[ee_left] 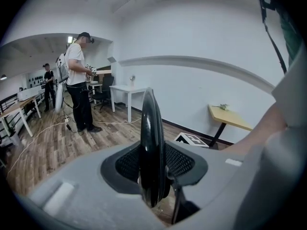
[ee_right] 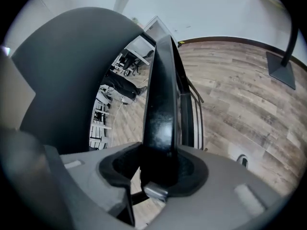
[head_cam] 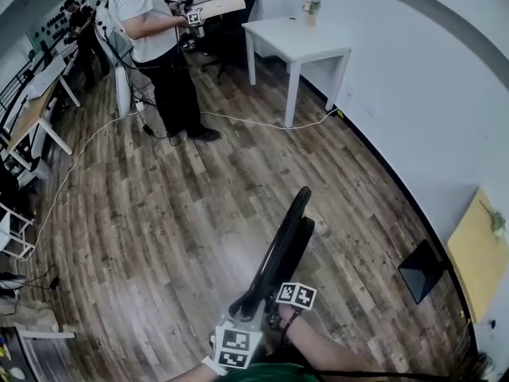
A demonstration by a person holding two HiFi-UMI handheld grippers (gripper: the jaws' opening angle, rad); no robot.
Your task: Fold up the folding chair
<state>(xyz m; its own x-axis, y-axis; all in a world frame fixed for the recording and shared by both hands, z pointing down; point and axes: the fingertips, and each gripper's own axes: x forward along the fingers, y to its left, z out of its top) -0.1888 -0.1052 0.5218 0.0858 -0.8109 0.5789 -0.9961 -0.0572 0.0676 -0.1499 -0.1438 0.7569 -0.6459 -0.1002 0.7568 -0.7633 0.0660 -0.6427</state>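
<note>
Chair (head_cam: 288, 241), black and folded flat, stands edge-on over the wood floor (head_cam: 159, 213) just in front of you, its top leaning away. Your left gripper (ee_left: 152, 176) is clamped on the chair's rounded black edge, pads pressing both sides. Your right gripper (ee_right: 160, 171) is closed on a flat black frame bar close beside it. Farther off, a person (head_cam: 155, 46) stands near a white table (head_cam: 298, 38).

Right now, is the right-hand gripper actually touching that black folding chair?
Touching. The right gripper view shows the right gripper with its pads pressed against both sides of the black folding chair.
</note>
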